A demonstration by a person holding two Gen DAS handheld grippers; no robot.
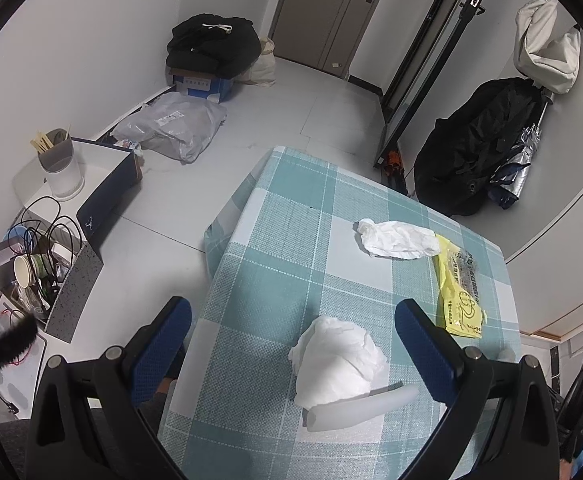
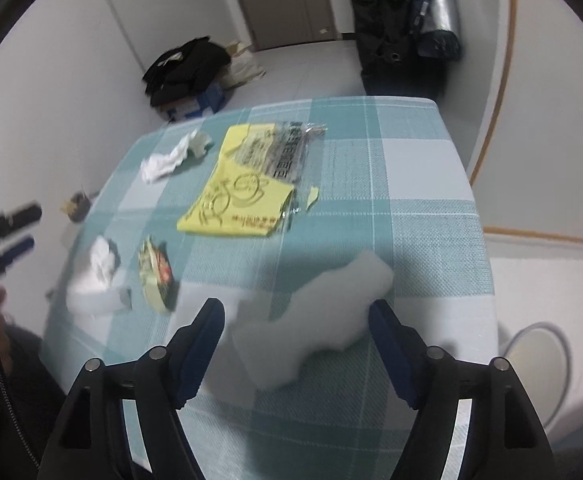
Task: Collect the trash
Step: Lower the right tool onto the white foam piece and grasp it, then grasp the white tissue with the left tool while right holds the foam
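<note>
Checked tablecloth [image 2: 411,168] carries the litter: right gripper [image 2: 295,344] hovers, jaws apart, white foam scrap [image 2: 311,312] between them unpinched; left gripper [image 1: 291,344], jaws wide, straddles crumpled tissue [image 1: 335,364]; best lower squarely before closing.

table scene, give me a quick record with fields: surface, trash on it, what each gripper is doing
surface: table under a teal and white checked cloth
trash: crumpled tissue; second crumpled tissue; yellow wrapper; white foam piece; small round snack lid
other: translucent tube beside the near tissue
left gripper: open, crumpled tissue between its fingers, pads not touching it
right gripper: open around the white foam piece, no clear contact; view is blurred
</note>
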